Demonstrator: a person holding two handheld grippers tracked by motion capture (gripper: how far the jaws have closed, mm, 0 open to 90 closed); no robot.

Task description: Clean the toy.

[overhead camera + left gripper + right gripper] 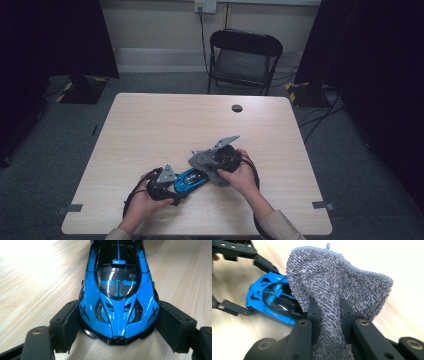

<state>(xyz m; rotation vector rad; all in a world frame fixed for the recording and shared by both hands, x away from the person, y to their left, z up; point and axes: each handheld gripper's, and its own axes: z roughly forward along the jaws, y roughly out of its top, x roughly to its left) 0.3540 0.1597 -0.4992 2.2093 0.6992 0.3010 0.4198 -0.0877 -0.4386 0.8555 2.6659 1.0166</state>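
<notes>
A glossy blue and black toy car (190, 181) (118, 290) (272, 301) lies on the light wooden table (165, 125) near its front edge. My left gripper (172, 192) (117, 322) is shut on the car's end, one pad against each side. A grey woven cloth (207, 162) (339, 287) is bunched between the jaws of my right gripper (215, 167) (329, 315), which is shut on it. The cloth hangs over the car's far end and hides part of it.
A black folding chair (243, 60) stands behind the table. A dark round cable hole (237, 108) sits near the table's far edge. Black stands and cables lie on the floor at both sides.
</notes>
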